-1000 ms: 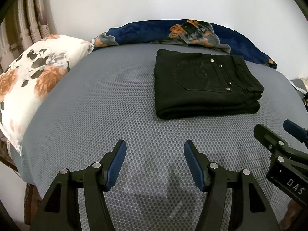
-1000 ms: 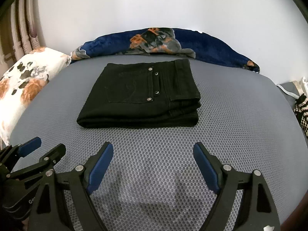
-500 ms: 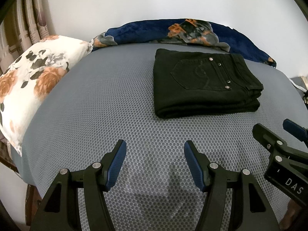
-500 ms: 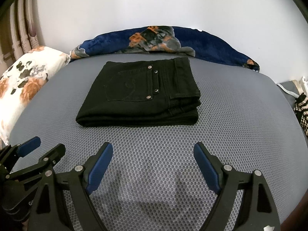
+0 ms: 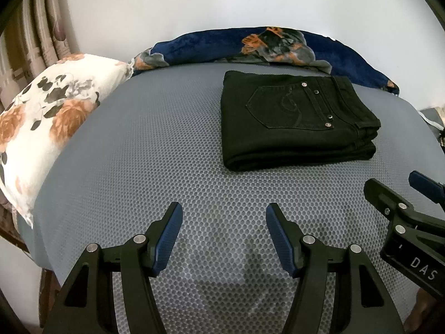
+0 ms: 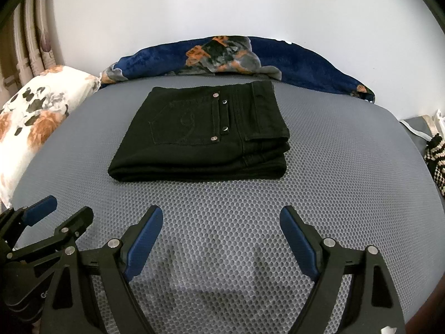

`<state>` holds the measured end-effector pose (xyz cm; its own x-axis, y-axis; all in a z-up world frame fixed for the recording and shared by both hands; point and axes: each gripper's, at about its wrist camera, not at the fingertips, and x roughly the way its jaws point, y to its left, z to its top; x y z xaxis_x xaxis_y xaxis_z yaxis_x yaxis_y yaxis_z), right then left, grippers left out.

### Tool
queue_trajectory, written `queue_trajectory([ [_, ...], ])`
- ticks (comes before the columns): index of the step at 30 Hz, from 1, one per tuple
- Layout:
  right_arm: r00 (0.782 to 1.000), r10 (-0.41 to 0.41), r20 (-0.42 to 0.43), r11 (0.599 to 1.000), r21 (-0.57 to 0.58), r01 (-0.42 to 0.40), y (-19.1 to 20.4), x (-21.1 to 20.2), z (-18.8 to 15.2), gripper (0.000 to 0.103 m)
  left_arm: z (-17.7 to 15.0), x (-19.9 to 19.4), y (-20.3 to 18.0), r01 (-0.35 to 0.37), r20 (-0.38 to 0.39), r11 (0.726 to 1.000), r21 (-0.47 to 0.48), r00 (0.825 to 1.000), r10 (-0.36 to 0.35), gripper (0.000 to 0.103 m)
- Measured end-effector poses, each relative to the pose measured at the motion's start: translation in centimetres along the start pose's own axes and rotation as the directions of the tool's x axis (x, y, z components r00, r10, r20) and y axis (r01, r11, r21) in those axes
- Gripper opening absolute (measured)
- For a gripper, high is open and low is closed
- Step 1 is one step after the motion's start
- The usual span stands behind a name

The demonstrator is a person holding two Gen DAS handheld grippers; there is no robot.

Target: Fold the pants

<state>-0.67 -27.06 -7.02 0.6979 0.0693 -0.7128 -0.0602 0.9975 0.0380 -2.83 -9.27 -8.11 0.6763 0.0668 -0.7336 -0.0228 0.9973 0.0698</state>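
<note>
Black pants [image 5: 294,122] lie folded in a flat stack on the grey mesh bed cover [image 5: 167,150], back pocket up; they also show in the right wrist view [image 6: 205,133]. My left gripper [image 5: 224,220] is open and empty, hovering over the cover in front of and left of the pants. My right gripper [image 6: 221,222] is open and empty, in front of the pants and apart from them. The right gripper shows at the right edge of the left wrist view [image 5: 403,197]. The left gripper shows at the lower left of the right wrist view [image 6: 58,217].
A white floral pillow [image 5: 47,122] lies at the bed's left side. A dark blue floral blanket [image 6: 236,55] is bunched along the far edge against the white wall. Curtains [image 5: 36,33] hang at the left. A black-and-white knitted item [image 6: 436,161] sits off the right edge.
Both grippers drew back slightly from the folded pants and stayed open. The pants have not moved.
</note>
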Motion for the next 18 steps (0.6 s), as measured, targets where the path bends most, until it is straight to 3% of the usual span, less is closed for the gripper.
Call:
queue_trajectory([
  [18, 1.0, -0.009, -0.019, 1.0, 0.006, 0.009, -0.09, 0.67, -0.25, 0.084, 0.43, 0.69, 0.27, 0.015, -0.009, 1.0, 0.013, 1.0, -0.015, 0.063],
])
